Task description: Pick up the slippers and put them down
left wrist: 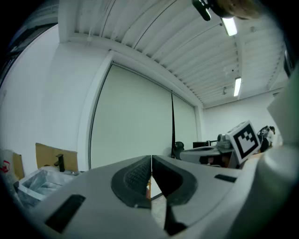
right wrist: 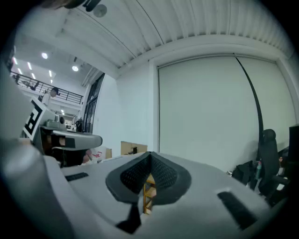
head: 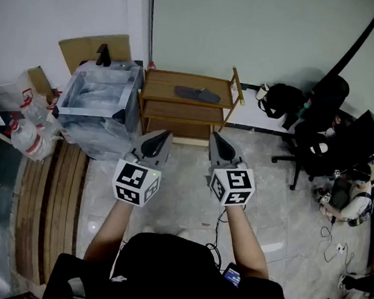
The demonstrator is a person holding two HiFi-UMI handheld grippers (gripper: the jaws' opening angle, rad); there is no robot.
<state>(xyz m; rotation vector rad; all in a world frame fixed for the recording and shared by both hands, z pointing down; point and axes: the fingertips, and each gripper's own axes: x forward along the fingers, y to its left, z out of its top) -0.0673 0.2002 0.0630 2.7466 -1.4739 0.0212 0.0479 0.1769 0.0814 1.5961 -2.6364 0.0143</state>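
Observation:
A pair of dark slippers point(head: 197, 95) lies on the top board of a small wooden shelf rack point(head: 186, 105) against the far wall. Both grippers are held level, side by side, well short of the rack and pointing toward it. My left gripper point(head: 167, 134) is shut, its jaw tips meeting with nothing between them point(left wrist: 151, 158). My right gripper point(head: 213, 135) is shut and empty too point(right wrist: 150, 154). A sliver of the wooden rack point(right wrist: 148, 192) shows through the gap below the right jaws. The slippers are hidden in both gripper views.
A clear plastic bin point(head: 100, 104) with a cardboard piece point(head: 91, 49) behind it stands left of the rack. Tied bags point(head: 25, 130) lie at far left. A black office chair point(head: 319, 138), bags and cables crowd the right. A wooden slatted strip point(head: 52, 198) borders the tiled floor.

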